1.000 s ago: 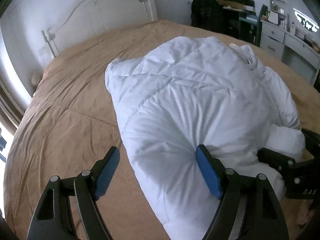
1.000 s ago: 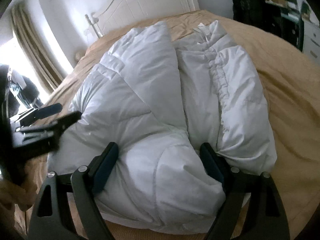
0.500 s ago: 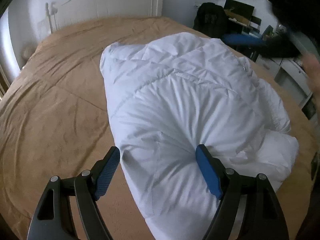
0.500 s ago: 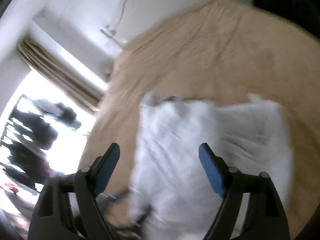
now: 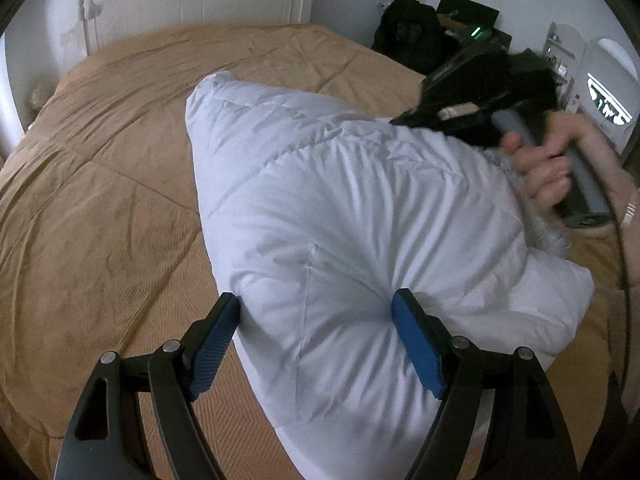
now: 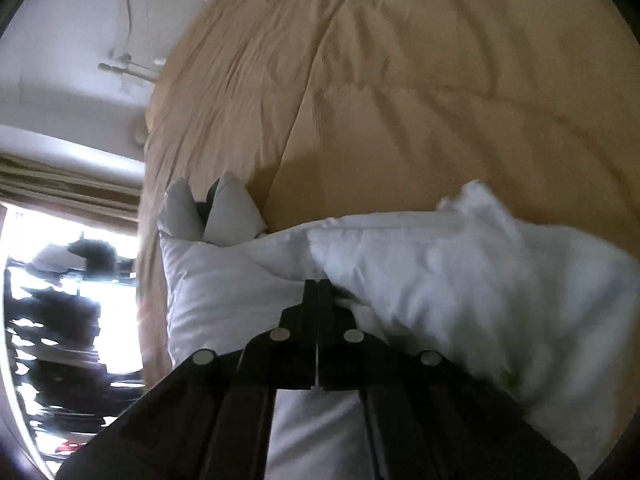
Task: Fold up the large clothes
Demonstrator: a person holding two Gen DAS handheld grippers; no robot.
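Note:
A large white puffer jacket [image 5: 340, 208] lies bunched on the tan bedspread [image 5: 100, 208]. My left gripper [image 5: 316, 336] is open, its blue pads either side of the jacket's near bulge, pressing into it. The right gripper shows in the left wrist view at the right [image 5: 472, 108], held in a hand and laid on the jacket's far side. In the right wrist view my right gripper [image 6: 317, 286] is shut, its fingers together on the white jacket [image 6: 460, 280]. The left gripper's fingers [image 6: 210, 200] show there, poking into the fabric at the left.
A white headboard [image 5: 192, 12] stands at the far end of the bed. A black bag [image 5: 404, 32] and a cluttered desk sit at the back right. A curtain and a bright window [image 6: 60, 280] are to the left.
The right gripper swung up and over to the jacket's far side and shut on it. The left gripper stayed open at the near bulge as the jacket bunched up.

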